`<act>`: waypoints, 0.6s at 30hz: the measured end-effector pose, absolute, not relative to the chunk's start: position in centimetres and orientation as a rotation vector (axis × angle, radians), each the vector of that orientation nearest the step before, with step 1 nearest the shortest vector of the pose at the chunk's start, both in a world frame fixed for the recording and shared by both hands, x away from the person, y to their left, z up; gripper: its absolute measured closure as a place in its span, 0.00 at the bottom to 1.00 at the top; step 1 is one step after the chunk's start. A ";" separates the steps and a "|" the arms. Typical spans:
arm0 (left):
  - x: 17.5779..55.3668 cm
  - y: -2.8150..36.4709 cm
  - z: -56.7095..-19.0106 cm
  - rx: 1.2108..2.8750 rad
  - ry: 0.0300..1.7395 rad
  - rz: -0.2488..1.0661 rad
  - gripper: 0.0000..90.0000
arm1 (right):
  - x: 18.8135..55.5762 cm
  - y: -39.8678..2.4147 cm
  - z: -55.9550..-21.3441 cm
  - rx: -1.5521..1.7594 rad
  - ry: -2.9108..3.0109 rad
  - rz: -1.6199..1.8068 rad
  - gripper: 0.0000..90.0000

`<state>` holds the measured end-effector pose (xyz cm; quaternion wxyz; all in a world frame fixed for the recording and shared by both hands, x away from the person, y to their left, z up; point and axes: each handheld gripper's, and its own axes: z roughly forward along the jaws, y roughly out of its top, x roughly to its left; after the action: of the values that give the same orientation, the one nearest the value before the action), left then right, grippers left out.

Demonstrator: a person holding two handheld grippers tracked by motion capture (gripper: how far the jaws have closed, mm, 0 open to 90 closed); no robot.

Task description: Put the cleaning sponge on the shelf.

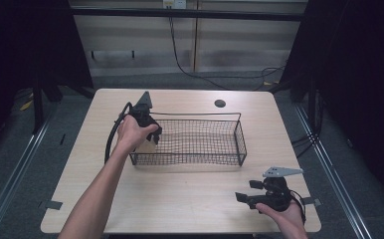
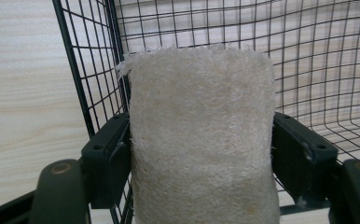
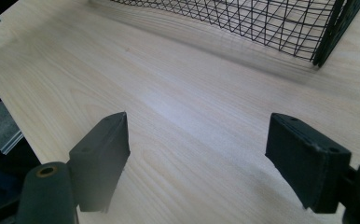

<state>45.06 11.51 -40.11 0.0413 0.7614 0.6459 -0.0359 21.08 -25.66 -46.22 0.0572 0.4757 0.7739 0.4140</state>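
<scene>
Left gripper (image 1: 149, 133) clamps a pale, fibrous, rectangular loofah-like sponge (image 2: 201, 140) between both pads, hung at the left end of the black wire-mesh basket (image 1: 240, 137), apparently just inside its end wall (exact side hard to tell). Sponge not yet set down; lowering and release remain, by my reading. Right gripper (image 1: 247, 196) rests wide, empty, on the light wooden table (image 1: 180, 199), well apart. Only the mesh wall crowds the sponge.

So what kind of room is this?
Probably a lab or test room: a bare wooden table with a wire basket, dark curtains at the sides, and cables on the floor.
</scene>
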 end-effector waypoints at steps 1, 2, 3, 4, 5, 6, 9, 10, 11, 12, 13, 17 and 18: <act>45.0 11.5 -40.2 2.325 1.985 -0.107 0.31 | 21.1 -25.7 -46.2 1.441 2.348 1.255 0.24; 45.0 11.5 -40.3 2.333 1.980 -0.108 0.31 | 21.1 -25.7 -46.2 1.442 2.348 1.254 0.24; 45.0 11.4 -40.5 2.326 1.989 -0.092 0.31 | 21.1 -25.7 -46.2 1.440 2.349 1.253 0.24; 45.0 11.4 -40.5 2.346 1.977 -0.106 0.31 | 21.1 -25.7 -46.2 1.440 2.350 1.254 0.24; 45.0 11.4 -40.5 2.345 1.975 -0.113 0.31 | 21.1 -25.7 -46.2 1.440 2.350 1.253 0.24; 45.0 11.2 -40.5 2.335 1.979 -0.101 0.31 | 21.1 -25.7 -46.3 1.436 2.351 1.253 0.24; 45.0 11.0 -40.7 2.346 1.971 -0.102 0.31 | 21.1 -25.6 -46.2 1.438 2.352 1.253 0.24; 44.9 10.9 -40.8 2.342 1.975 -0.095 0.31 | 21.1 -25.6 -46.2 1.435 2.352 1.254 0.24; 45.0 10.9 -40.8 2.352 1.971 -0.102 0.31 | 21.0 -25.6 -46.2 1.442 2.353 1.251 0.24; 45.0 10.9 -40.9 2.352 1.974 -0.103 0.31 | 21.1 -25.6 -46.2 1.439 2.352 1.253 0.24; 45.0 10.9 -41.0 2.352 1.974 -0.102 0.31 | 21.1 -25.6 -46.2 1.439 2.351 1.253 0.24; 44.9 10.8 -41.4 2.347 1.980 -0.094 0.31 | 21.0 -25.6 -46.2 1.443 2.353 1.253 0.24; 44.9 10.8 -41.5 2.349 1.979 -0.100 0.31 | 21.1 -25.6 -46.2 1.438 2.355 1.253 0.24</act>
<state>44.92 10.79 -41.45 0.0342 0.7638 0.6437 -0.0324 21.08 -25.62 -46.23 0.0555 0.4738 0.7759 0.4127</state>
